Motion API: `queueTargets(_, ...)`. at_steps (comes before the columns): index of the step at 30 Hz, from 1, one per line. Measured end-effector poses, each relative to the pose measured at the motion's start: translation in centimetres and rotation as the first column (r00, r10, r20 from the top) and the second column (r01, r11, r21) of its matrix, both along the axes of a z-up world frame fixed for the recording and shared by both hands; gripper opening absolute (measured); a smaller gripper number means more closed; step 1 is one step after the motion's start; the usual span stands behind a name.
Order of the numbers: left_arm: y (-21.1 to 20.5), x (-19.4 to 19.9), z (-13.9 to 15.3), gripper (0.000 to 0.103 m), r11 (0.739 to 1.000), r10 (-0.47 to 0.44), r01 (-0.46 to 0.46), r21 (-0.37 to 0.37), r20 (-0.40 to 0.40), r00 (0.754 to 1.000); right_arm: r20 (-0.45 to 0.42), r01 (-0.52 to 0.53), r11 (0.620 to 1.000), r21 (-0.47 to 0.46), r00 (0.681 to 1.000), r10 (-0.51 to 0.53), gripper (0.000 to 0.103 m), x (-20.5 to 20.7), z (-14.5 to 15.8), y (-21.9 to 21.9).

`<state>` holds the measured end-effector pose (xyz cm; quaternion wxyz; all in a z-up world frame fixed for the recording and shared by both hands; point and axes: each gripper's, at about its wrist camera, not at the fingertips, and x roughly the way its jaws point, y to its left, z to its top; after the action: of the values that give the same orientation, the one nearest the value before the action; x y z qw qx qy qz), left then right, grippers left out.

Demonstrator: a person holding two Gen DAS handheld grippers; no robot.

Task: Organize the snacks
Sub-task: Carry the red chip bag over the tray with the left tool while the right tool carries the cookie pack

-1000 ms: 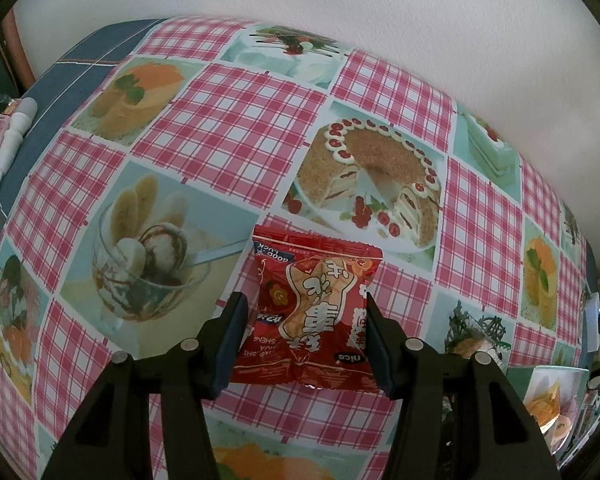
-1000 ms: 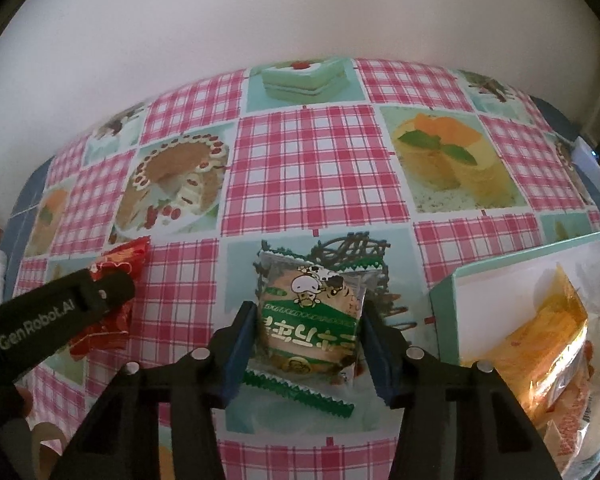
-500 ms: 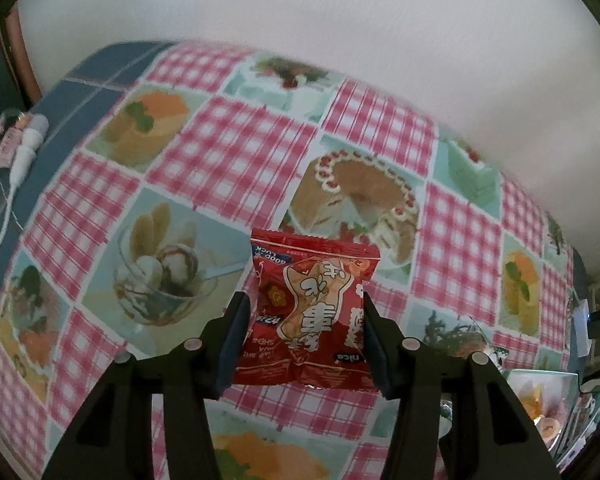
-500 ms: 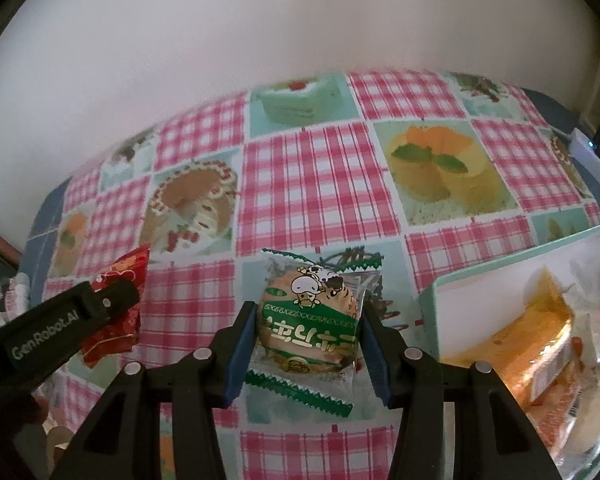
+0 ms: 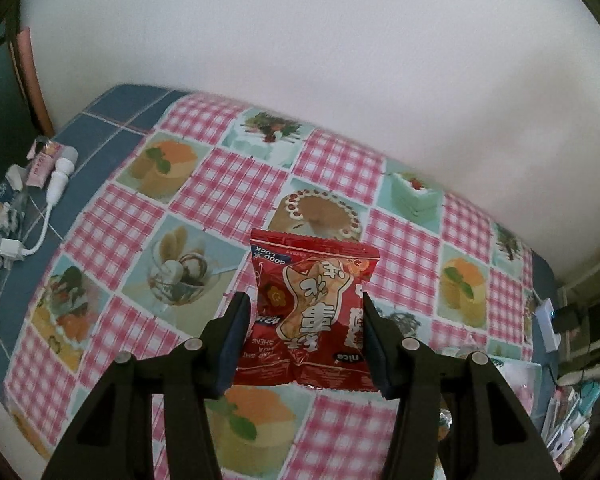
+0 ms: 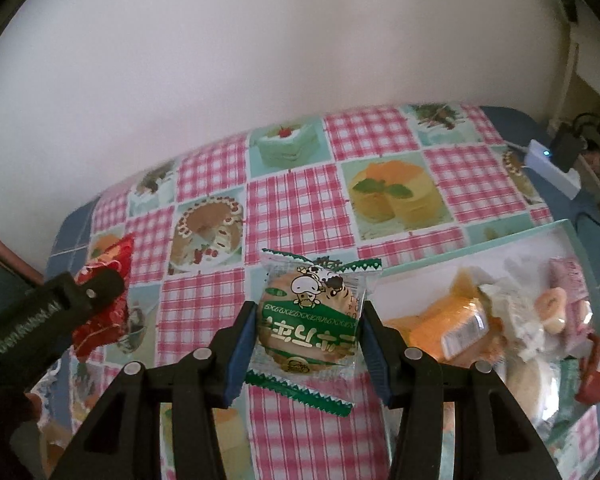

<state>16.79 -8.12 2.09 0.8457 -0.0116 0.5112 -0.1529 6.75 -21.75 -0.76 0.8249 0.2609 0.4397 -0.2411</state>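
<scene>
Both packets have been raised off the checkered tablecloth (image 5: 228, 196). Snack box (image 6: 500, 240) lies right. Red peanut packet (image 5: 312, 312) is pinched by left gripper (image 5: 305, 340), green cookie packet (image 6: 310, 320) by right gripper (image 6: 306, 346); slippery film could slide out.

Left claw (image 5: 304, 344): matte black plastic, two angular forked arms, round silver screw heads on each arm, dark blue pads lining the inner faces of the fingers (image 5: 236, 344). Right claw (image 6: 306, 350): same black build, same silver screws, brighter blue pads. White "GenRobot.AI" lettering along the left claw's black body seen from the side.
</scene>
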Motion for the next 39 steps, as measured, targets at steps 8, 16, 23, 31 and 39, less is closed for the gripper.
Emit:
queueTargets(8,0.4,-3.0,3.2,0.054,1.000,-0.011,0.012,-0.020,0.055,0.998,0.039,0.024,0.999,-0.032,0.999,-0.023,0.053,-4.0,3.7,-0.3)
queueTargets(16,1.1,-5.8,3.7,0.054,0.999,-0.025,0.028,-0.047,0.055,0.998,0.034,0.060,0.998,-0.014,0.998,-0.059,0.053,-7.2,4.1,-1.3)
queueTargets(23,-1.6,-8.7,2.4,0.054,0.989,-0.137,0.137,-0.047,0.002,0.991,-0.022,0.165,0.986,0.014,0.986,-0.165,0.053,-10.9,2.8,-4.6)
queueTargets(31,-8.1,-13.8,0.6,0.055,0.939,-0.344,0.343,-0.028,-0.052,0.937,-0.090,0.293,0.955,0.038,0.953,-0.289,0.053,-15.8,1.2,-8.9)
queueTargets(39,-11.4,-16.5,-1.7,0.055,0.910,-0.414,0.412,-0.044,-0.142,0.899,-0.134,0.384,0.919,0.091,0.919,-0.371,0.053,-19.3,-1.0,-12.5)
